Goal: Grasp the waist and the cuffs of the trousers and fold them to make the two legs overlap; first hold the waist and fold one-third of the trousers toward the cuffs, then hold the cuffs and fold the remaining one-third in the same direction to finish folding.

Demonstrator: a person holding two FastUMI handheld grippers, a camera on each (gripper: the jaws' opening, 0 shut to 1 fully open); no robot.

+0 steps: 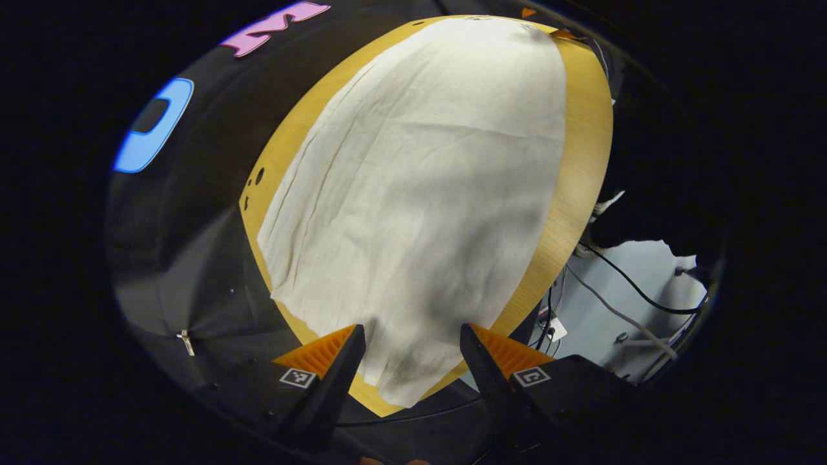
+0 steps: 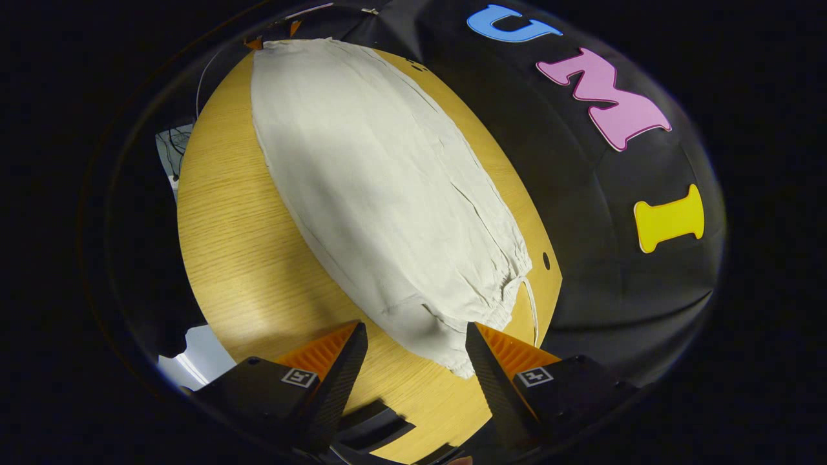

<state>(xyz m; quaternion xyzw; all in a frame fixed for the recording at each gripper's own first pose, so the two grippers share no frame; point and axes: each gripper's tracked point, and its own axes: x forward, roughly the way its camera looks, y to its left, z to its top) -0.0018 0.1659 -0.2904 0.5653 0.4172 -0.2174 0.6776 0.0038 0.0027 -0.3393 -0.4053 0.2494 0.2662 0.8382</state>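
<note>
Hovering above the table (image 1: 585,161), the left gripper (image 1: 412,352) looks down along the trousers (image 1: 420,194), its two fingers spread wide at the bottom of the frame with a strip of pale cloth showing in the gap between them. Neither finger presses on the fabric; whether the tips touch it cannot be told. In the left gripper view the trousers lie flat and run from the bottom centre up to the top of the frame, covering most of the wooden tabletop, with one plain end hanging near the table's lower edge. Cables (image 1: 620,284) trail over a pale floor at the lower right.

From the right gripper view, the right gripper (image 2: 417,349) is likewise held over the table (image 2: 232,245), tilted so the trousers (image 2: 381,194) run diagonally from the upper left to the bottom centre. Its fingers are also spread apart, framing the gathered waist (image 2: 478,310), whose elastic puckers sit just beside the right-hand finger. A thin drawstring (image 2: 532,303) curls off the waist onto bare wood at the lower right.
</note>
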